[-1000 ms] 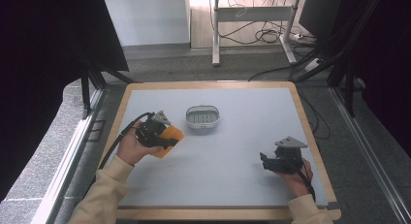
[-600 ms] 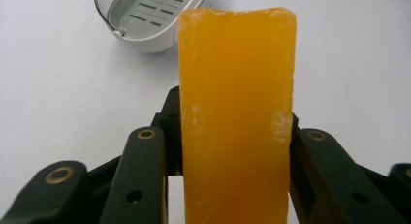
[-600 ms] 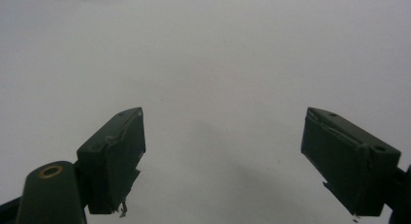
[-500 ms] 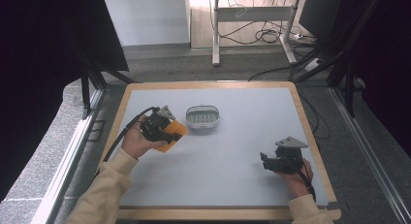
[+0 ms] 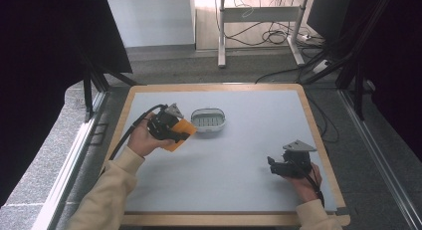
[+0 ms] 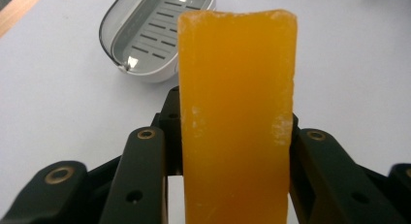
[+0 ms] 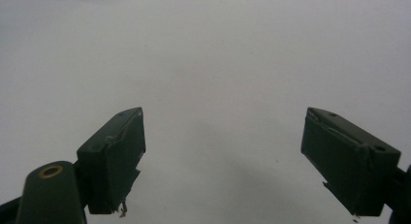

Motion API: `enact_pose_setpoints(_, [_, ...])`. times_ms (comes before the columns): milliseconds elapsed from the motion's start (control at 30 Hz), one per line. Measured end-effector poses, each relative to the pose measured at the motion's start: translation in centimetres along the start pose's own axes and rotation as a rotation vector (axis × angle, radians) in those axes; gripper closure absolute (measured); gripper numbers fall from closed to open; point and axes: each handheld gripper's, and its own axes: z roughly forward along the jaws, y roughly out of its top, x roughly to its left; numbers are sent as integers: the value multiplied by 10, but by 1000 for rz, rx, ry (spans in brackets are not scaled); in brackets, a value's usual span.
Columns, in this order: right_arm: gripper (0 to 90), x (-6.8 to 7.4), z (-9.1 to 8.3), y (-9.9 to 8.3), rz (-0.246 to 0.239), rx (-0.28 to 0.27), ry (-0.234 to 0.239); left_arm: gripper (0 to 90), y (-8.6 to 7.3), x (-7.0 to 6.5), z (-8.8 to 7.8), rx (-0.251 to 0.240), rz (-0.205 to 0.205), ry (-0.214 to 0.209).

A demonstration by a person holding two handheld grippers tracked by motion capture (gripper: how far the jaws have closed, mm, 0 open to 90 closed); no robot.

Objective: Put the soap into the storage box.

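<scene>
An orange soap bar stands up between the black jaws of my left gripper, which is shut on it. From above, that left gripper holds the soap bar just left of a grey oval soap dish with a slotted floor. The soap dish lies beyond the bar, at the upper left of the left gripper view, with nothing in it. My right gripper rests low at the table's right front, open; its fingertips stand wide apart over bare table.
The grey table top has a wooden rim. Cables and a desk frame lie on the floor beyond the far edge. Black stands flank the table on both sides.
My left gripper has carried the soap bar to the right and a little up, closer to the soap dish. The right gripper has stayed where it was.
</scene>
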Motion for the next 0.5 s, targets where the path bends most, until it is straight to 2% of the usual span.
enact_pose_setpoints(500, [163, -1, 0, 0, 1, 1, 2, 618, 21, 5, -1, -4, 45, 21])
